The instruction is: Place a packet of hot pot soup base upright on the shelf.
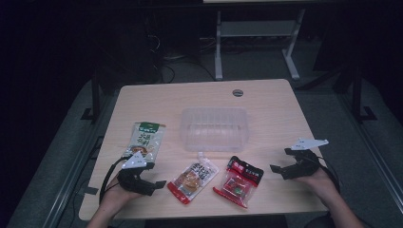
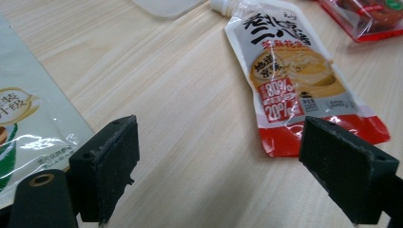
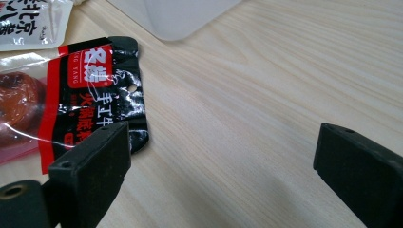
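Three snack packets lie in a near row, ready for packing: green bag (image 1: 144,139), sauce pouch (image 1: 192,176), red packet (image 1: 239,180). Both grippers, left (image 1: 151,183) and right (image 1: 281,163), rest with jaws spread wide, empty, flanking them below the clear tub (image 1: 215,128).

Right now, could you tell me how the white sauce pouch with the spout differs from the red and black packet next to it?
The sauce pouch is mostly white with a red bottom edge and a spout at its top; the red and black packet is flat-topped with a punched hole and no spout. The pouch's front is printed all over, while the packet has a clear window onto reddish contents. The pouch lies nearer the left tongs, the packet nearer the right tongs. Both lie flat on the table, untouched.
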